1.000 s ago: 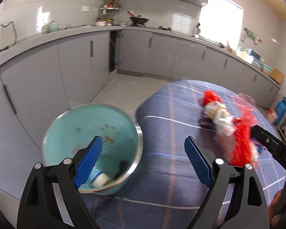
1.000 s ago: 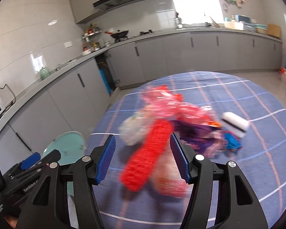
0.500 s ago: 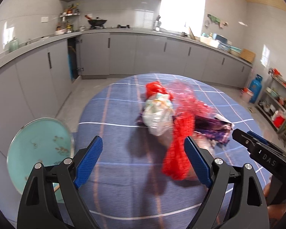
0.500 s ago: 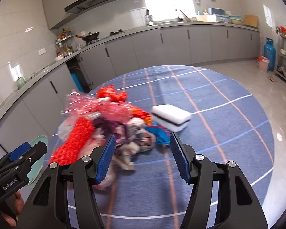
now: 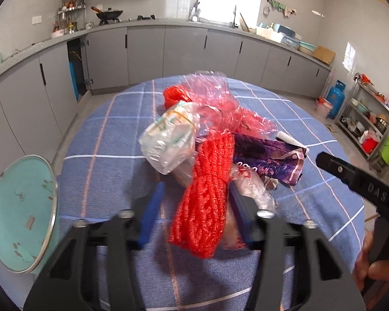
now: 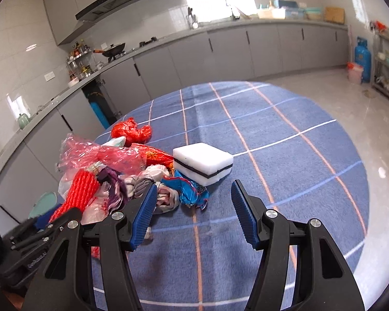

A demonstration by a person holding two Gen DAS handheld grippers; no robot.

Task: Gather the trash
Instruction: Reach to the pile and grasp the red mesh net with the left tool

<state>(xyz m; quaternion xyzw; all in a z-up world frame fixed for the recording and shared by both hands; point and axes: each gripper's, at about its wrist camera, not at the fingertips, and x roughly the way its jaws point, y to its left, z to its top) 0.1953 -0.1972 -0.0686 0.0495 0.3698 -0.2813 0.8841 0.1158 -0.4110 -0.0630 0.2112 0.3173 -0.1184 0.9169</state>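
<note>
Now the left claw (image 5: pixel 194 212) has its blue pads drawn in around a red mesh sleeve (image 5: pixel 207 189); its jaws have just been closing, and the right pad sits against the mesh while the left pad looks slightly off it, so whether the grip is firm I cannot tell. A second ago this claw stood wide apart over the teal bowl (image 5: pixel 20 215), which now lies at the near left edge of the view, beside the surface. The right claw (image 6: pixel 192 212) stands apart with nothing between its pads, as it did earlier; a second ago it framed the red mesh, and now it points at bare cloth just near of a white sponge block (image 6: pixel 203 162) with a dark middle layer.

The trash pile (image 5: pixel 210 134) lies on the surface left of the sponge: a clear plastic bag, pink cellophane, a purple wrapper (image 5: pixel 267 160), a crumpled red bag (image 6: pixel 131 131) at the far side, and a blue foil wrapper (image 6: pixel 189 189) nearest the right claw. The right claw's black body reads "DAS" in the left view; the wrapper print is too small to read.

A blue checked cloth (image 6: pixel 285 155) with white and orange lines covers the round surface. Grey cabinets, a wok on the hob, a bright window and a blue gas cylinder (image 6: pixel 361 57) ring the room.
</note>
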